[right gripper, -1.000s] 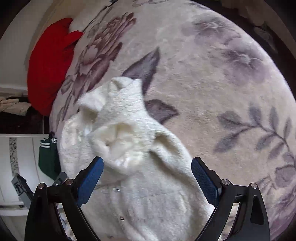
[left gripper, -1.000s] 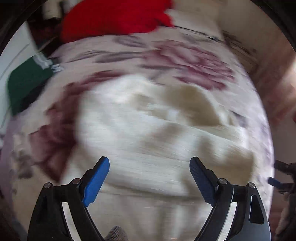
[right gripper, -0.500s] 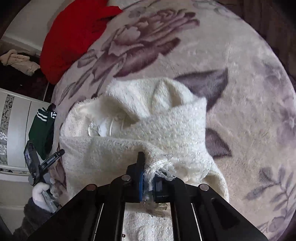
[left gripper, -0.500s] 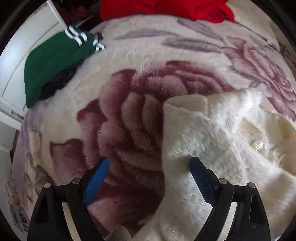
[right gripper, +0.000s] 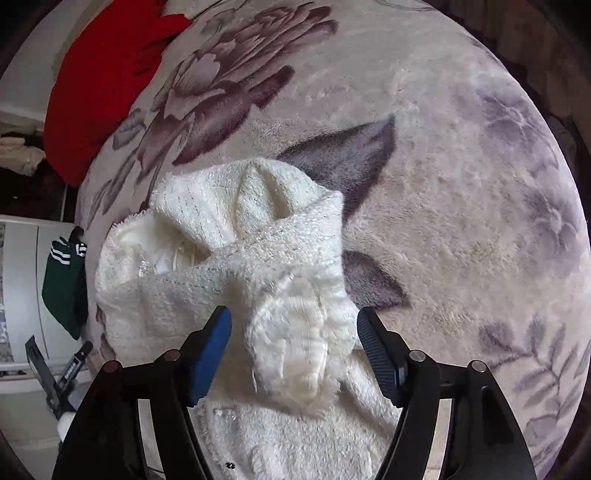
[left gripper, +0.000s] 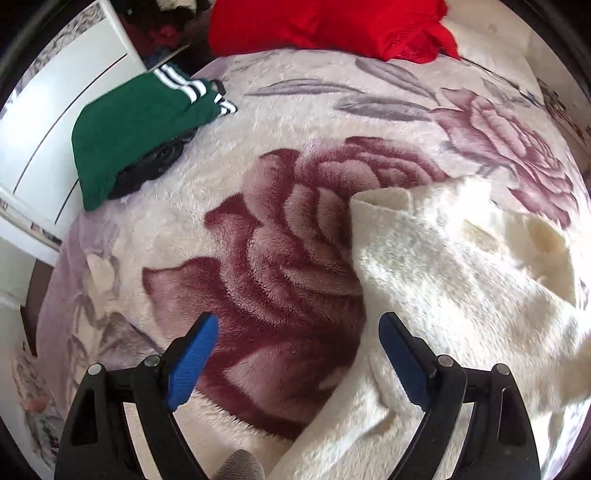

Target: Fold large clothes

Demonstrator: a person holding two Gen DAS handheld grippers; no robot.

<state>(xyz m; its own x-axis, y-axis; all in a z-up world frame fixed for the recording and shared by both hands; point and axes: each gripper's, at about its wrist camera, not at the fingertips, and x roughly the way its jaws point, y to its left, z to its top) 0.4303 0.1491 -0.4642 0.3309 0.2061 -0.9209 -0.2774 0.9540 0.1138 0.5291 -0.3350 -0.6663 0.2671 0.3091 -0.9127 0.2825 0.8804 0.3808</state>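
Hidden parts: the near end of the cream fleece garment (right gripper: pixel 236 295) is running under the right gripper (right gripper: pixel 293 345) and out of the bottom of the right wrist view; its right side is running out of the left wrist view (left gripper: pixel 461 280).
Hard to make out: small clear buttons near the garment's opening and lower edge are showing only as faint glints.
Garment position: it is lying crumpled on the floral blanket (right gripper: pixel 461 221), with one bunched fold sitting between the right gripper's fingers.
Right gripper: its jaws are standing wide apart on either side of that fold, gripping nothing.
Left gripper (left gripper: pixel 297 360): its jaws are standing wide open over the dark red rose print, with the right finger just beside the garment's edge.
Surroundings: a red cloth (left gripper: pixel 332 26) is lying at the blanket's far edge; a green striped garment (left gripper: pixel 133 125) is resting on something dark at the blanket's left edge, next to a white cabinet (left gripper: pixel 55 122).
Obstructions: the left gripper's body is partly showing at the lower left of the right wrist view.
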